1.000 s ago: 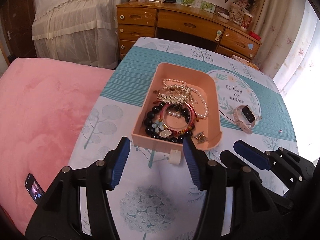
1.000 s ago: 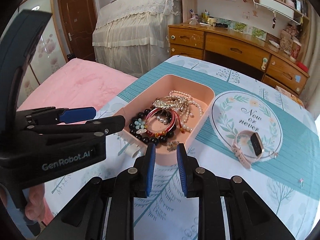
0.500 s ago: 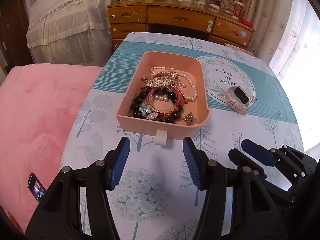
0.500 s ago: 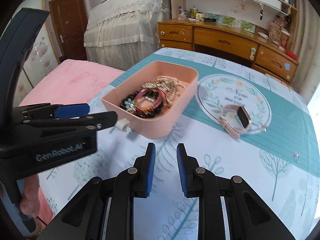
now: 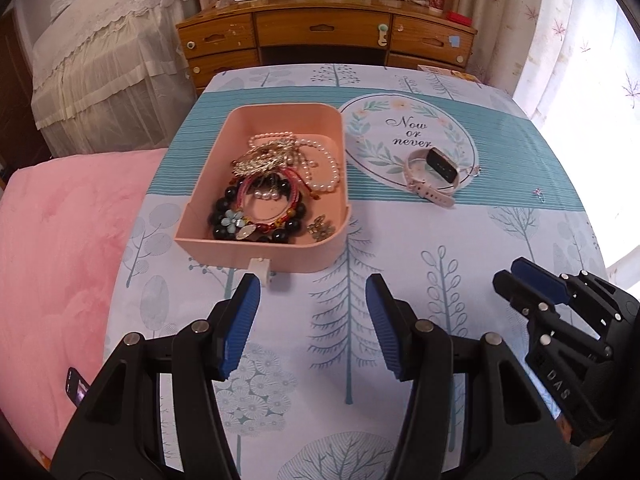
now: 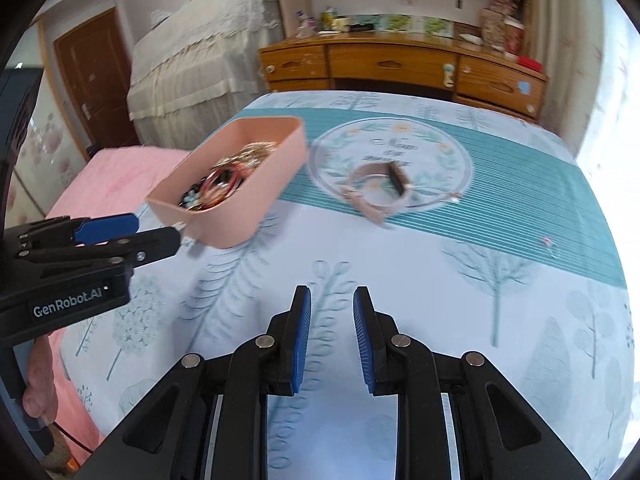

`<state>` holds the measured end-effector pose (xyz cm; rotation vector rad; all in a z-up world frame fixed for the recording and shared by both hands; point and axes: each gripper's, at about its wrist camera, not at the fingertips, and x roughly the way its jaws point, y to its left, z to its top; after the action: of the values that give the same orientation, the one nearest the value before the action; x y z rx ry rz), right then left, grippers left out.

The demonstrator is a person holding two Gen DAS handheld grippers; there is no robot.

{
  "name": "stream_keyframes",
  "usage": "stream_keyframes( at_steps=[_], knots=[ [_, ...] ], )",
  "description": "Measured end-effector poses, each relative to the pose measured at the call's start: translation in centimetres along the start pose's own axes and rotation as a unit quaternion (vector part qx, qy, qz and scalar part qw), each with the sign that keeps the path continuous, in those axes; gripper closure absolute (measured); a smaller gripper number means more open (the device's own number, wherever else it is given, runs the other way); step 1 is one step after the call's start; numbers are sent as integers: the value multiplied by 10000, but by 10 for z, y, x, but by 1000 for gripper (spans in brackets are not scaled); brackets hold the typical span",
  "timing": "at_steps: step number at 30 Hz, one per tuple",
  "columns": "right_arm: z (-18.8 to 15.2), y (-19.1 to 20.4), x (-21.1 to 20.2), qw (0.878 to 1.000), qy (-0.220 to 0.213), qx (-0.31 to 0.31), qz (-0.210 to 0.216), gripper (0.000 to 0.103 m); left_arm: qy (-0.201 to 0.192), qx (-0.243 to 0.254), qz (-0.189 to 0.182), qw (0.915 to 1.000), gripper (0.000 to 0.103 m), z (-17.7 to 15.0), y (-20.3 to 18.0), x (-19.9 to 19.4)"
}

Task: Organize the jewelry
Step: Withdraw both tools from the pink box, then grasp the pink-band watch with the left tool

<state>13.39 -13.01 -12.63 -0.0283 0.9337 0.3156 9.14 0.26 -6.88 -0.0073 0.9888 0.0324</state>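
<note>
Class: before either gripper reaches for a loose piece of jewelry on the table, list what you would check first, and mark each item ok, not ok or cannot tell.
1. Left gripper empty, jaws apart: ok.
2. Right gripper empty, jaws narrowly apart: ok.
3. Pink tray flat on the tablecloth, top open: ok.
4. Watch outside the tray, nothing over it: ok.
5. Small ring near the right edge sharp enough to aim at: cannot tell; tiny, and blurred in the right wrist view.
6. Room left in the tray: ok, far end bare.
</note>
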Motion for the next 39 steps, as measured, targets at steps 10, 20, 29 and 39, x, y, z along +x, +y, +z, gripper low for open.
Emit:
stream_keyframes(
  at_steps=[10,20,29,39],
  knots=[
    [-3,-83,-20,9974,-128,666,-241,81,7,302,-477,9984,51,36,-41,5],
    [18,-178,-34,9921,-9,1190,-397,81,295,1172,-633,9907,51,71,-104,42],
    [67,-225,-33,9887,66,1493,-75,81,571,1842,-772,9782,51,98,-135,94],
    [95,-206,24,9874,419,1500,263,81,956,2217,-794,9672,57,96,-157,131]
  ],
)
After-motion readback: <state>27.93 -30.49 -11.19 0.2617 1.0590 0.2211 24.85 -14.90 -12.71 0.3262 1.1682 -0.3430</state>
